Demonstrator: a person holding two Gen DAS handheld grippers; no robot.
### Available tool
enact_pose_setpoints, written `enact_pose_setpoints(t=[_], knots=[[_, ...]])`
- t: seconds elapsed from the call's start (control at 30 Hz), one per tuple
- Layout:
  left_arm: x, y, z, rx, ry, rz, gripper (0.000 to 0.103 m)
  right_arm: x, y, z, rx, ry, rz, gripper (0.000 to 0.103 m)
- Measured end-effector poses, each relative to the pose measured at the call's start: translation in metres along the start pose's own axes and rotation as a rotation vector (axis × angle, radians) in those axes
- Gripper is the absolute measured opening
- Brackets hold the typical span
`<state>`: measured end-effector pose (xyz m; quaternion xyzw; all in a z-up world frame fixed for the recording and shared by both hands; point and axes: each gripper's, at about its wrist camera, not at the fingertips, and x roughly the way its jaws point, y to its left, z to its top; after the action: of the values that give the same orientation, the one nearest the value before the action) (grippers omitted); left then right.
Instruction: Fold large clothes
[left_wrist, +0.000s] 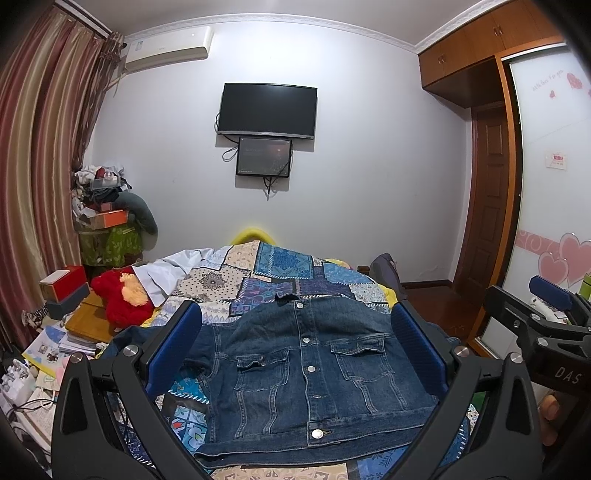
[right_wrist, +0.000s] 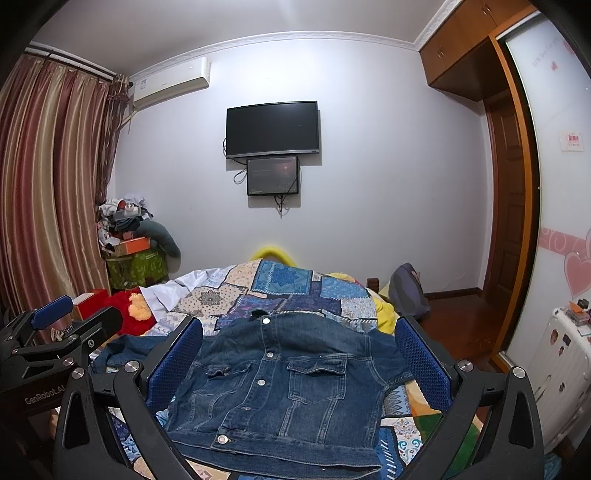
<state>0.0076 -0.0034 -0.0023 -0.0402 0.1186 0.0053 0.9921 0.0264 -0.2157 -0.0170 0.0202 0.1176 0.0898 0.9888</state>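
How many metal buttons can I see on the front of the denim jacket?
5 on the denim jacket: one at the collar, three down the placket, one on the hem band. The pocket flaps may hide more.

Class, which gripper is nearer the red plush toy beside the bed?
Left. The left gripper hovers toward the red plush toy's side; the right gripper is farther across the blue denim jacket.

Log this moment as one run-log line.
denim jacket: flat on patchwork quilt, buttoned | left gripper: open, empty | right gripper: open, empty | fold: not started
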Motion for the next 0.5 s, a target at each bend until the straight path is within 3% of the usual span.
enact_pose_setpoints(t=[0.5], knots=[[-0.0005,0.0001,0.0004,0.002,-0.001,0.013,0.103,0.0019,0.0056,0.0011,0.003,0.006,0.011,0.103]])
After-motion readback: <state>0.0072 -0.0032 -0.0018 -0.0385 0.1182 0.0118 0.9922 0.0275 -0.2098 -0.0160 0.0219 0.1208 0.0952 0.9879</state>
